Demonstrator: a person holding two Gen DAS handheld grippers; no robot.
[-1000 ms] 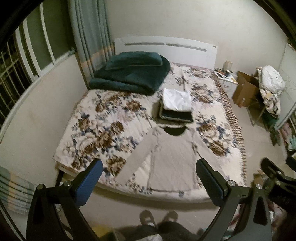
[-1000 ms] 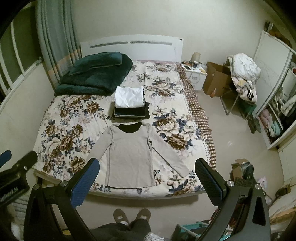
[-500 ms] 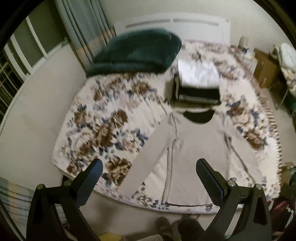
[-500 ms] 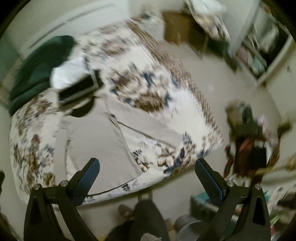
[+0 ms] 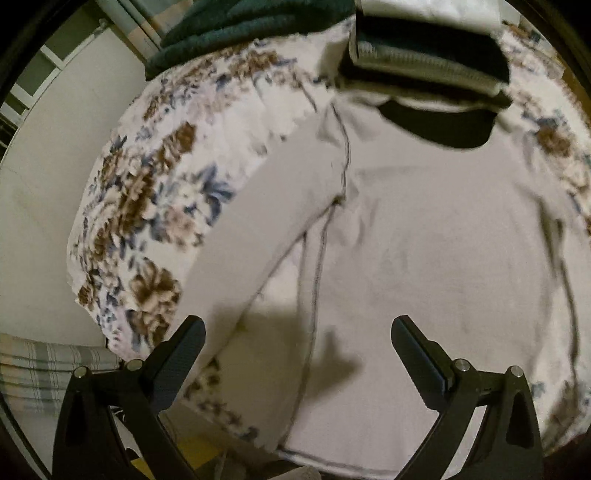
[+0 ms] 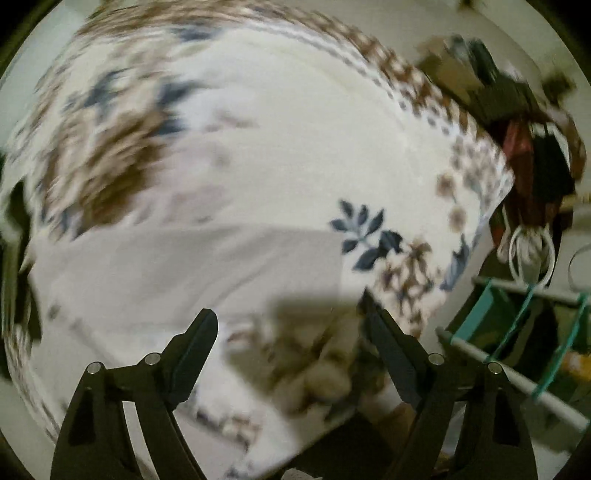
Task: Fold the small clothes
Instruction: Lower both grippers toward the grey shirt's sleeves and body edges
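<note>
A beige long-sleeved top [image 5: 424,236] with a dark collar lies flat on the floral bedspread [image 5: 147,206], sleeves spread. My left gripper [image 5: 297,332] is open and empty, hovering low over the top's lower left side near the left sleeve. In the blurred right wrist view my right gripper [image 6: 290,325] is open and empty, just above the end of the right sleeve [image 6: 184,258] near the bed's corner.
A stack of folded clothes [image 5: 424,48] sits just beyond the top's collar. A dark green blanket [image 5: 240,22] lies at the bed's far left. Right of the bed corner stand floor clutter and a teal-tied frame [image 6: 517,332]. A wall [image 5: 44,177] runs along the left.
Both grippers have dropped from a high view of the whole bed to just above the top, the left toward its left side, the right toward its right sleeve end.
</note>
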